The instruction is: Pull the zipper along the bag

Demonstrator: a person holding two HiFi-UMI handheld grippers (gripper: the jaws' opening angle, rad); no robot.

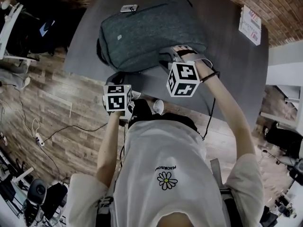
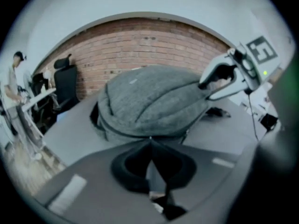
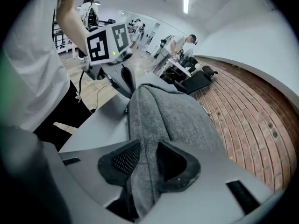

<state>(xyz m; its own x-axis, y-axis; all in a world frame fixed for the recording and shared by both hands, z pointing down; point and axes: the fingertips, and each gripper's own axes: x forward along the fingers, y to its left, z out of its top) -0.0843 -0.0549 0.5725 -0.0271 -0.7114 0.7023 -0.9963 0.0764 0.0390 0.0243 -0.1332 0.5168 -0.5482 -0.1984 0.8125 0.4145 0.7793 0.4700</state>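
Note:
A grey fabric backpack (image 1: pixel 151 34) lies on the dark table (image 1: pixel 227 60). My left gripper (image 2: pixel 150 141) is shut, and its tips touch the zipper seam along the near edge of the backpack (image 2: pixel 154 101). Whether a zipper pull is pinched there I cannot see. Its marker cube (image 1: pixel 117 97) hangs just off the table's front edge. My right gripper (image 3: pixel 147 160) is at the bag's right end, with a raised fold of the backpack (image 3: pixel 173 120) filling the gap between its pads. Its cube (image 1: pixel 182 79) shows below that end of the bag.
A white printed card (image 1: pixel 250 25) lies at the table's far right corner, and a small metallic object (image 1: pixel 129 7) sits behind the bag. A brick wall (image 2: pixel 140 45), an office chair (image 2: pixel 65 85) and a person (image 2: pixel 14 78) stand beyond the table.

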